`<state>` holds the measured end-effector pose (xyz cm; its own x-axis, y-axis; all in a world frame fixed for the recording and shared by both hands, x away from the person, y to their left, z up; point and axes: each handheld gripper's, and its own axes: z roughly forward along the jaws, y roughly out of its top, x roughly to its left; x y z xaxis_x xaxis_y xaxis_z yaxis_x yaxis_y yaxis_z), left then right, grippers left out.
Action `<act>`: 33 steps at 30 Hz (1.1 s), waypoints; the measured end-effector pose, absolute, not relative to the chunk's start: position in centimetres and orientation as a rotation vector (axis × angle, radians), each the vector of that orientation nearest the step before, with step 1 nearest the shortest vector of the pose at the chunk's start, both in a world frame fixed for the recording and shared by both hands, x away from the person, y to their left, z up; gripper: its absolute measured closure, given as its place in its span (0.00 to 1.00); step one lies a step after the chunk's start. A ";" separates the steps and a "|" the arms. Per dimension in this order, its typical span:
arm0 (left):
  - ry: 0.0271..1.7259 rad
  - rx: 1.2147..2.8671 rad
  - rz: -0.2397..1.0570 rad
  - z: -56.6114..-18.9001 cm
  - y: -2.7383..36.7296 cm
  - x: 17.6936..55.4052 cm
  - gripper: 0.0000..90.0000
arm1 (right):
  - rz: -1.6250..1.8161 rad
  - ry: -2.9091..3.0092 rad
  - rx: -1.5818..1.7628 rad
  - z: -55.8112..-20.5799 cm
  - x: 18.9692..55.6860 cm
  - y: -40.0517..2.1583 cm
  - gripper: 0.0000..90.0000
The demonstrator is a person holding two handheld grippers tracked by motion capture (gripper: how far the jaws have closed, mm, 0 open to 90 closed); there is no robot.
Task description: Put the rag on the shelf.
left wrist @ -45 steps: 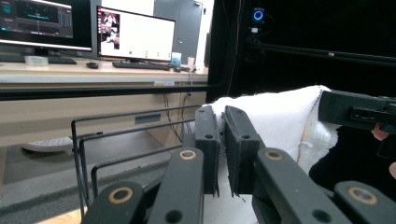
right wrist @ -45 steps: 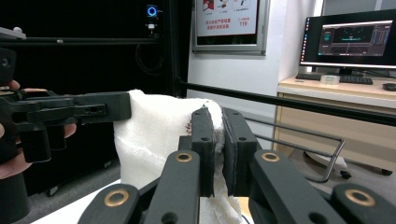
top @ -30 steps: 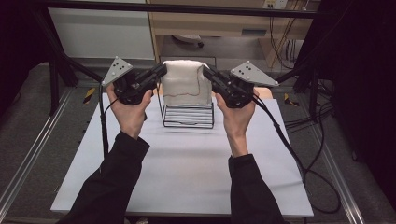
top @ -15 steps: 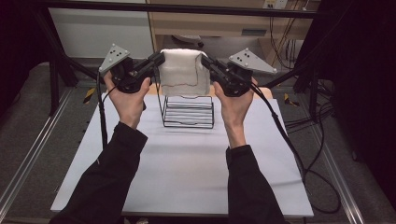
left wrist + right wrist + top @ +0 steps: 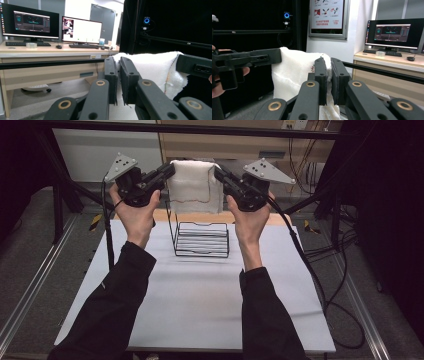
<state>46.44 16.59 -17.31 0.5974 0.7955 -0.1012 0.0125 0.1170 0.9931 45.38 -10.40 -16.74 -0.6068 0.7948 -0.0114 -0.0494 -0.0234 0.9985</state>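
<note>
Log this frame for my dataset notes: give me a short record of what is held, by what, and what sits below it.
held item: white towel, spread out, hanging above the table
left gripper: shut on the towel's upper corner
right gripper: shut on the other upper corner
below: black wire rack, standing on the white table
towel and rack: apart
</note>
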 end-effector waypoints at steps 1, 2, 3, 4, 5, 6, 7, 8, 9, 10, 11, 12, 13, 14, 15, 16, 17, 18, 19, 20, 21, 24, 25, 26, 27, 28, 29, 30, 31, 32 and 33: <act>0.762 1.344 0.664 -17.2 16.6 46.5 0.93 | 1.705 1.619 0.790 -16.6 45.5 -10.4 0.94; 0.760 1.343 0.662 -17.1 16.6 46.6 0.93 | 1.710 1.619 0.789 -16.5 45.6 -10.5 0.94; 0.758 1.339 0.660 -17.0 16.6 46.7 0.93 | 1.710 1.616 0.790 -16.4 45.7 -10.5 0.94; 0.756 1.337 0.662 -16.9 16.6 46.8 0.93 | 1.713 1.614 0.791 -16.2 45.8 -10.5 0.94; 0.757 1.340 0.665 -16.8 16.5 46.9 0.93 | 1.715 1.609 0.791 -16.1 45.9 -10.5 0.94; 0.760 1.337 0.665 -16.7 16.5 47.0 0.93 | 1.713 1.610 0.793 -16.0 46.0 -10.5 0.94; 0.764 1.335 0.662 -16.6 16.5 47.1 0.93 | 1.712 1.608 0.793 -15.8 46.2 -10.5 0.94; 0.769 1.330 0.660 -16.5 16.5 47.3 0.93 | 1.713 1.605 0.792 -15.7 46.3 -10.5 0.94; 0.772 1.326 0.654 -16.4 16.5 47.5 0.93 | 1.712 1.603 0.790 -15.6 46.5 -10.4 0.94; 0.774 1.325 0.652 -16.2 16.5 47.7 0.93 | 1.706 1.603 0.790 -15.5 46.6 -10.4 0.94; 0.774 1.325 0.654 -16.1 16.5 47.9 0.93 | 1.710 1.604 0.790 -15.4 46.8 -10.4 0.94; 0.773 1.328 0.658 -16.0 16.5 48.0 0.93 | 1.714 1.604 0.791 -15.3 47.0 -10.4 0.94; 0.773 1.328 0.661 -15.8 16.5 48.2 0.93 | 1.719 1.599 0.792 -15.3 47.2 -10.4 0.94; 0.772 1.329 0.667 -15.7 16.6 48.4 0.93 | 1.724 1.598 0.792 -15.3 47.4 -10.4 0.94; 0.777 1.326 0.665 -15.6 16.6 48.6 0.93 | 1.725 1.599 0.791 -15.3 47.6 -10.3 0.94; 0.777 1.324 0.667 -15.4 16.6 48.7 0.93 | 1.727 1.601 0.794 -15.3 47.8 -10.3 0.94; 0.776 1.323 0.668 -15.4 16.6 48.9 0.93 | 1.727 1.602 0.793 -15.3 48.0 -10.3 0.94; 0.777 1.323 0.668 -15.3 16.6 49.1 0.93 | 1.724 1.602 0.798 -15.3 48.2 -10.2 0.94; 0.779 1.325 0.670 -15.3 16.6 49.2 0.93 | 1.719 1.602 0.800 -15.3 48.4 -10.2 0.94; 0.780 1.328 0.673 -15.4 16.5 49.4 0.93 | 1.718 1.603 0.806 -15.4 48.6 -10.2 0.94; 0.780 1.330 0.674 -15.5 16.5 49.6 0.93 | 1.711 1.606 0.810 -15.4 48.8 -10.2 0.94; 0.780 1.330 0.672 -15.8 16.4 50.1 0.93 | 1.704 1.606 0.813 -15.5 49.3 -10.2 0.94; 0.782 1.327 0.670 -15.9 16.4 50.3 0.93 | 1.702 1.607 0.814 -15.5 49.5 -10.2 0.94; 0.784 1.330 0.673 -16.0 16.4 50.5 0.93 | 1.702 1.608 0.819 -15.6 49.7 -10.2 0.94; 0.788 1.332 0.673 -16.1 16.3 50.7 0.93 | 1.699 1.611 0.822 -15.6 49.9 -10.2 0.94; 0.792 1.333 0.672 -16.3 16.4 51.0 0.93 | 1.697 1.612 0.830 -15.7 50.1 -10.2 0.94; 0.797 1.330 0.664 -16.4 16.4 51.2 0.93 | 1.694 1.614 0.832 -15.8 50.4 -10.1 0.94; 0.801 1.328 0.660 -16.6 16.4 51.5 0.93 | 1.690 1.619 0.836 -16.0 50.6 -10.1 0.94; 0.805 1.329 0.660 -16.8 16.5 51.7 0.93 | 1.691 1.624 0.839 -16.1 50.8 -10.1 0.94; 0.807 1.335 0.661 -17.0 16.5 52.0 0.93 | 1.689 1.628 0.842 -16.3 51.0 -10.0 0.94; 0.810 1.340 0.660 -17.2 16.5 52.2 0.93 | 1.686 1.631 0.845 -16.4 51.2 -10.0 0.94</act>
